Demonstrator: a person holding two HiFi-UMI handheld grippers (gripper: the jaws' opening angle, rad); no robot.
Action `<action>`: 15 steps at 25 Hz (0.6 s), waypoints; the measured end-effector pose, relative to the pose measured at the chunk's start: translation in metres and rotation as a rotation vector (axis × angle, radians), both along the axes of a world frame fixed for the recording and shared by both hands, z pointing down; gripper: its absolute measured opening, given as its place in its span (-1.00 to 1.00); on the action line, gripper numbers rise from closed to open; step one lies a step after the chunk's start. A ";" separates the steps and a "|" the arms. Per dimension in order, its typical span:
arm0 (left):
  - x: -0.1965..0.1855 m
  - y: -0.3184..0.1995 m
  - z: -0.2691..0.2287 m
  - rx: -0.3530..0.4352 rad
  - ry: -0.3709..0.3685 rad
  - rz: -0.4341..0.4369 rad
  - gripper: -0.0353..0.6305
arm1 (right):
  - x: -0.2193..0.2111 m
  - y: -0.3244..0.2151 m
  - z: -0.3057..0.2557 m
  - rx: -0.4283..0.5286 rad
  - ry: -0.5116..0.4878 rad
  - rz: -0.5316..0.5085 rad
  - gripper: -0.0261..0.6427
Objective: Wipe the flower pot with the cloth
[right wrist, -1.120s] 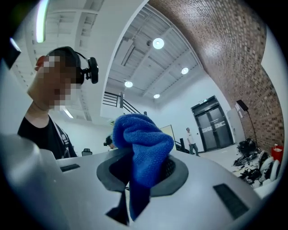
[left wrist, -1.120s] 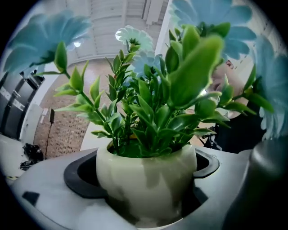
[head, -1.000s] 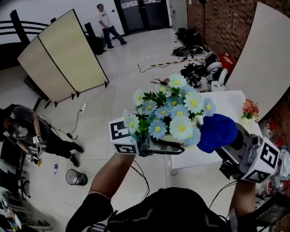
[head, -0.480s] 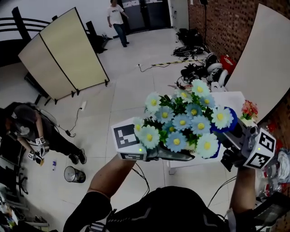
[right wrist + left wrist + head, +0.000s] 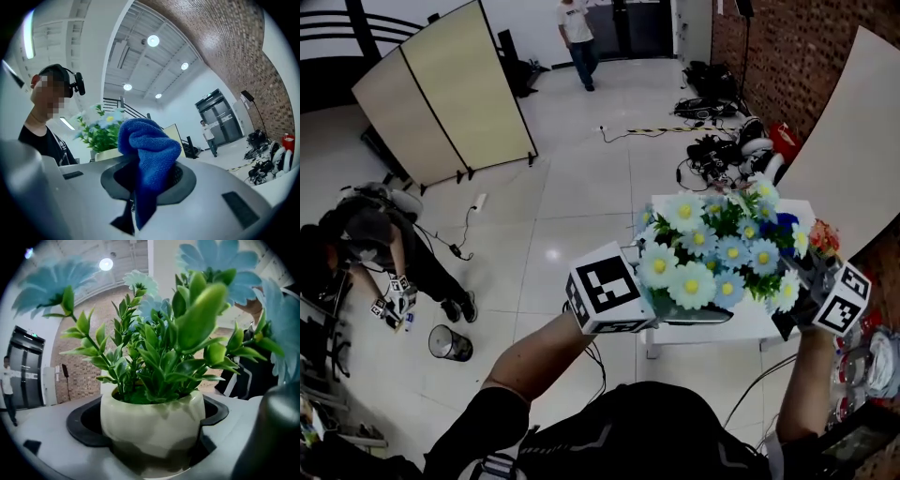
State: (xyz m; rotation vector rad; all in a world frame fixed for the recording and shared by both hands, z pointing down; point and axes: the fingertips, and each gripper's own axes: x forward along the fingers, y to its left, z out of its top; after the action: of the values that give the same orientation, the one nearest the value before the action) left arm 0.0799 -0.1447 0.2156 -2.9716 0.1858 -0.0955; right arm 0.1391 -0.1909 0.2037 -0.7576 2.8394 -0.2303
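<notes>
My left gripper (image 5: 689,314) is shut on a cream flower pot (image 5: 152,425), held up in the air over the white table (image 5: 741,328). The pot holds green leaves and pale blue daisies (image 5: 717,248), which hide the pot in the head view. The right gripper (image 5: 797,272) is shut on a bunched blue cloth (image 5: 147,154). In the head view only a scrap of the cloth (image 5: 785,225) shows behind the flowers on their right. The right gripper view shows the pot (image 5: 108,153) just behind the cloth; whether they touch cannot be told.
A folding screen (image 5: 441,94) stands at the back left. One person crouches on the floor (image 5: 375,234) beside a small bin (image 5: 450,344), and another walks by the far doors (image 5: 578,37). Cables and gear (image 5: 722,150) lie by the brick wall (image 5: 806,56).
Both grippers have moved right, over the table. The cloth, in front of the flowers at their right a second ago, now sits behind them, mostly hidden.
</notes>
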 end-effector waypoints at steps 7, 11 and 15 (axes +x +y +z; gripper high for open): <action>0.001 -0.028 0.014 -0.020 -0.007 -0.070 0.79 | -0.019 0.056 0.004 0.102 0.060 -0.137 -0.71; 0.003 -0.023 0.023 -0.031 0.012 -0.084 0.79 | -0.034 0.073 0.017 0.120 0.085 -0.165 -0.71; 0.004 -0.015 0.024 -0.012 0.024 -0.083 0.79 | -0.019 0.059 0.020 0.079 0.033 -0.142 -0.71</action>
State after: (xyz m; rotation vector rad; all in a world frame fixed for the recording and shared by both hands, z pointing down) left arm 0.0843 -0.1602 0.2395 -2.9777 0.3121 -0.0714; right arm 0.1205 -0.1316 0.2234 -0.5492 2.9165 -0.1256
